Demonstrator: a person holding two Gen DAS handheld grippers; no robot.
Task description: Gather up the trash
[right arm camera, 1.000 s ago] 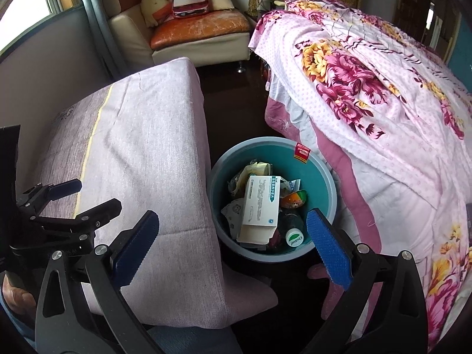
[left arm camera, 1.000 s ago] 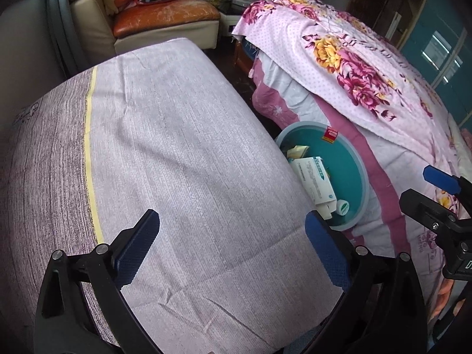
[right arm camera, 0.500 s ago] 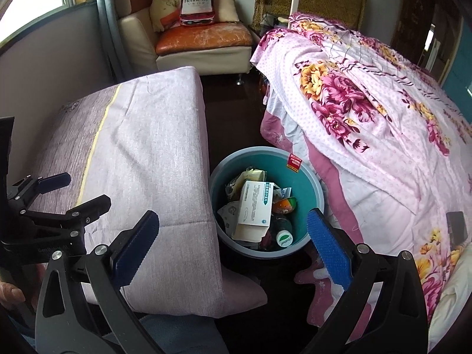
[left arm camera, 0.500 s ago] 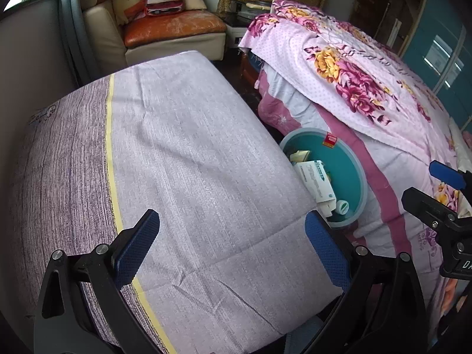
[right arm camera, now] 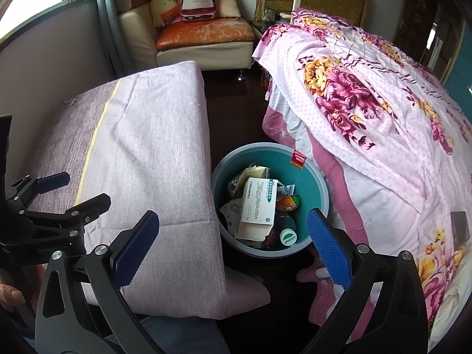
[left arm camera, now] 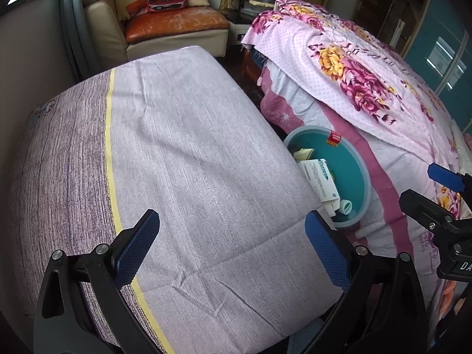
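Observation:
A teal bin (right arm camera: pixel 312 177) stands on the dark floor between the cloth-covered table and the bed. It holds a white box (right arm camera: pixel 258 206), wrappers, a white-capped bottle (right arm camera: pixel 288 237) and other trash. In the left wrist view the bin (left arm camera: pixel 351 171) shows past the table's right edge. My left gripper (left arm camera: pixel 233 244) hangs open over the table cloth, nothing between its blue pads. My right gripper (right arm camera: pixel 233 242) is open and empty above the bin's near rim. Each gripper shows at the edge of the other's view.
The table (left arm camera: pixel 177 153) wears a lilac cloth with a yellow stripe. A bed with a floral pink cover (right arm camera: pixel 368 103) fills the right side. A sofa (right arm camera: pixel 203 32) with a red Hennessy bag stands at the back. A person's hand (right arm camera: pixel 8 292) shows at lower left.
Both cameras have pulled back and risen; the bin and table look smaller and farther away. Both grippers stay open and empty.

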